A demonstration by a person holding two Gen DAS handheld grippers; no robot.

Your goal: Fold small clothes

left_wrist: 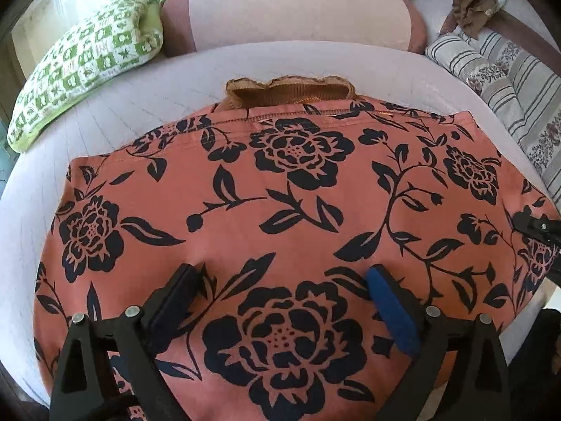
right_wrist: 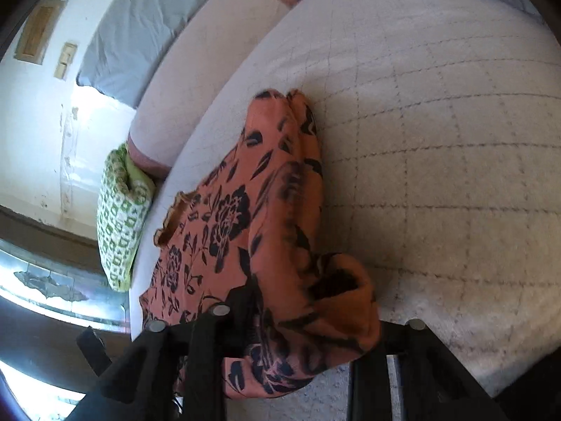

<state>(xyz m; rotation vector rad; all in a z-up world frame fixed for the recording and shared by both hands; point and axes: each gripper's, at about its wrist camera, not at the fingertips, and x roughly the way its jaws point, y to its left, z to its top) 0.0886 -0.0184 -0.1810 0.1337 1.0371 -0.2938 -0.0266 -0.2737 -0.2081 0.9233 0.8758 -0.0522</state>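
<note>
Over the near part of the garment [left_wrist: 280, 189], the left tongs [left_wrist: 284, 277] stand released, their two pads spread wide with a black printed flower showing between them and no cloth pinched. The pads sit just above or on the fabric; which, I cannot tell. At that view's right edge a black piece of the right tongs [left_wrist: 536, 226] shows over the garment's side. In the right wrist view the right tongs [right_wrist: 308, 319] are clenched on a bunched fold of the same garment, the fabric crumpled and lifted between the black fingers, blurred there. The garment, salmon-orange with black flowers and a ribbed brown neckband [left_wrist: 291, 93] at its far end, lies spread on a pale quilted bed [right_wrist: 438, 140]. Beyond it are a pink bolster [left_wrist: 294, 14], a green-and-white patterned pillow [left_wrist: 84, 56] to the left and striped floral cushions [left_wrist: 508, 80] to the right.
</note>
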